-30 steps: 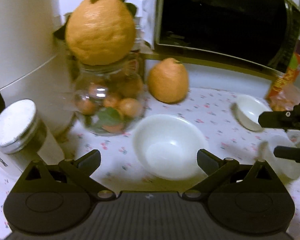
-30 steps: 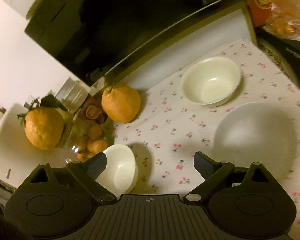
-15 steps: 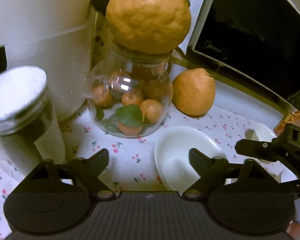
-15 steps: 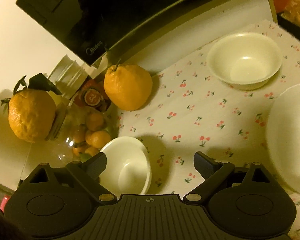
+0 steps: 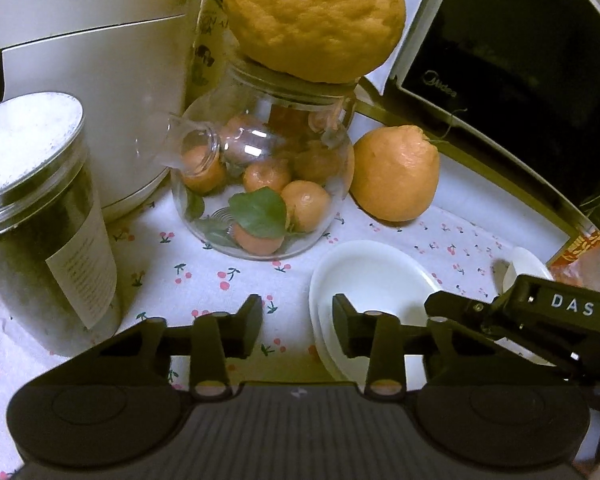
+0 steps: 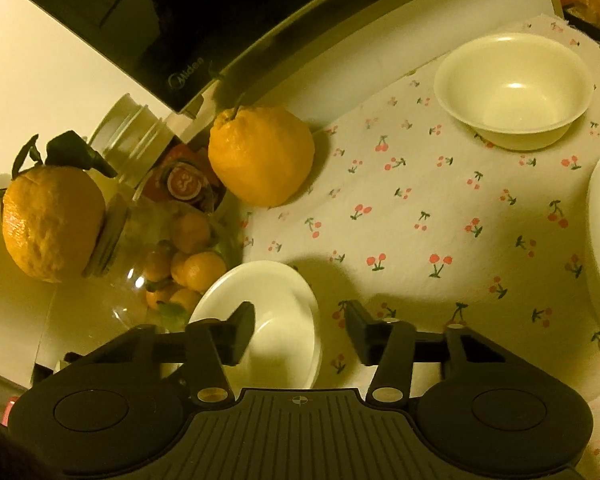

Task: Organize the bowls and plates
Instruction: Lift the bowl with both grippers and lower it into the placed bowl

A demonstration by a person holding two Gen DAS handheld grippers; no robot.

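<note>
Straddling rim of small white bowl (image 5: 370, 276) beside fruit jar (image 5: 260, 184): left gripper (image 5: 298, 326) and right gripper (image 6: 300, 332), both with fingers spread, gripping nothing; second bowl (image 6: 514, 88) well apart near microwave (image 6: 180, 12).

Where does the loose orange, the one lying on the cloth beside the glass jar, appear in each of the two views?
Left wrist: the loose orange is right of centre, right of the glass jar.
Right wrist: the orange is upper left of centre, above the jar.
Shared landmark: the microwave behind it.

Left claw (image 5: 297, 328) and right claw (image 6: 300, 332) both parted, close side by side
</note>
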